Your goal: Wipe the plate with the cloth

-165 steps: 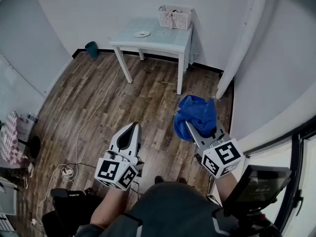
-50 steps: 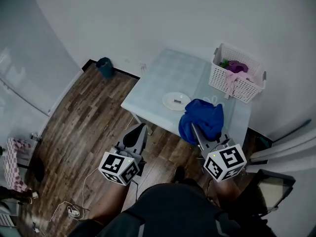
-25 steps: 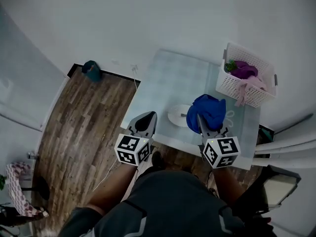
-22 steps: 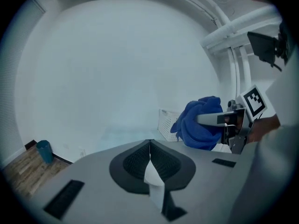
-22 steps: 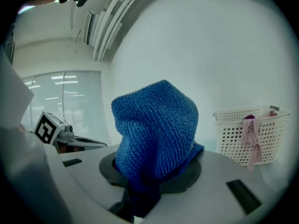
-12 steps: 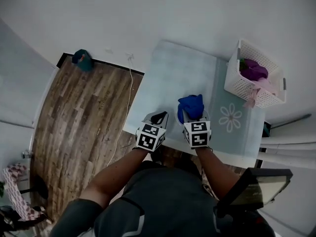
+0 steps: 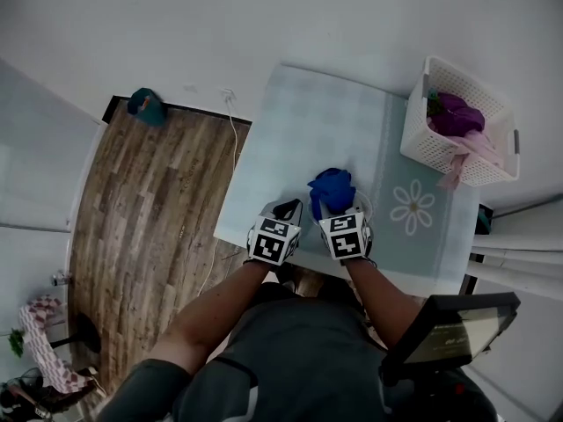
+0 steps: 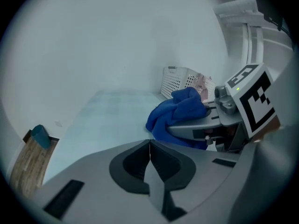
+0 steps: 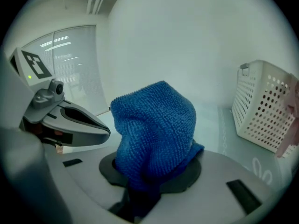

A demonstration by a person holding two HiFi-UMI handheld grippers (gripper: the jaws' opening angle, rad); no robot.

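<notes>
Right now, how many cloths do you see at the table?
3: blue cloth held by the right gripper; purple one in the basket; pink one over its rim. More may be hidden inside.

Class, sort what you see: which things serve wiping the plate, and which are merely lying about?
For the job: blue cloth, clamped in the right gripper; plate, mostly hidden under it; table.
Lying about: white basket of clothes; teal object on the floor; left gripper, shut and empty.

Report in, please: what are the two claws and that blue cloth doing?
Left claw shut, empty, at the table edge. Right claw shut on blue cloth, above the plate, which is mostly hidden. Nothing in the way.
</notes>
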